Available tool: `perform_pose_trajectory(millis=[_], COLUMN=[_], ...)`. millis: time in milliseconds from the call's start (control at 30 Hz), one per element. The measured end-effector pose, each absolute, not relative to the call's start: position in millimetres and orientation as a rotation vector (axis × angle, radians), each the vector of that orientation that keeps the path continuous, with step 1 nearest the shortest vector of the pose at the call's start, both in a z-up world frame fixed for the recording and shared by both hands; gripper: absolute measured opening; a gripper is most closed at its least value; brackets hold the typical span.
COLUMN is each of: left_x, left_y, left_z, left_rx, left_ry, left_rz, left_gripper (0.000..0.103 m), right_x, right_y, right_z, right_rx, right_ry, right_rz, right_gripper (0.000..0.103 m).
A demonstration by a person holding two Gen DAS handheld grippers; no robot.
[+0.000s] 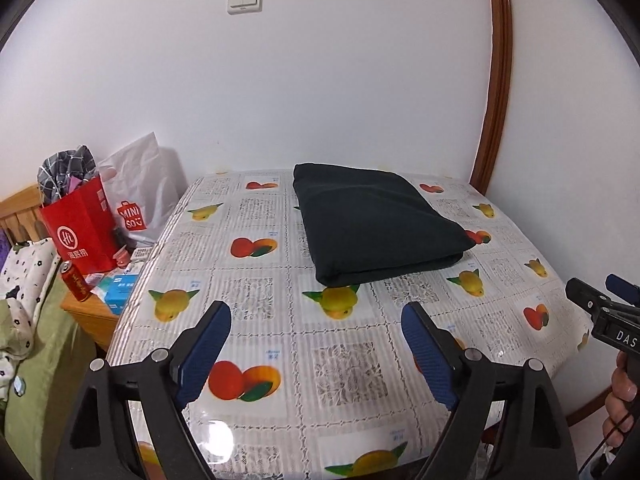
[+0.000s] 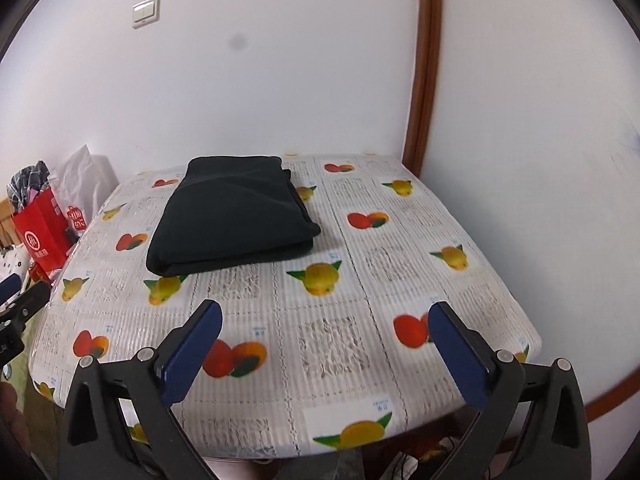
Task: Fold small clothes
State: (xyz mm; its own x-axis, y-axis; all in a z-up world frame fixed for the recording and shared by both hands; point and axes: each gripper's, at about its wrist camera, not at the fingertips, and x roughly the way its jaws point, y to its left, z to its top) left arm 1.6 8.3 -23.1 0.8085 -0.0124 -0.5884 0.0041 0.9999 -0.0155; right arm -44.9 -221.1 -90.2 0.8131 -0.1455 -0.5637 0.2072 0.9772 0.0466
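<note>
A dark garment lies folded into a flat rectangle on the far half of the table, near the wall. It also shows in the right wrist view. My left gripper is open and empty, held above the table's near part, short of the garment. My right gripper is open and empty, also above the near part of the table. The right gripper's tip shows at the right edge of the left wrist view.
The table has a glossy fruit-print cover. Left of it a low wooden stand holds a red paper bag, a white Miniso bag, a red can and small boxes. A white wall stands behind.
</note>
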Motion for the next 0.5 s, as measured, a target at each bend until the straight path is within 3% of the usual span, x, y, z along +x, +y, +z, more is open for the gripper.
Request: perform_pose_trajectory(millis=[500], left_x=[-7.5], left_y=[9.4], left_z=[-24.5], left_rx=[-0.022], left_ry=[0.621], left_rz=[-0.010], left_gripper=[0.087], right_x=[-56.4], right_y=[-219.8], right_z=[-94.6], right_rx=[0.106], right_ry=[0.592], right_rz=[-0.221], right_gripper=[0.101])
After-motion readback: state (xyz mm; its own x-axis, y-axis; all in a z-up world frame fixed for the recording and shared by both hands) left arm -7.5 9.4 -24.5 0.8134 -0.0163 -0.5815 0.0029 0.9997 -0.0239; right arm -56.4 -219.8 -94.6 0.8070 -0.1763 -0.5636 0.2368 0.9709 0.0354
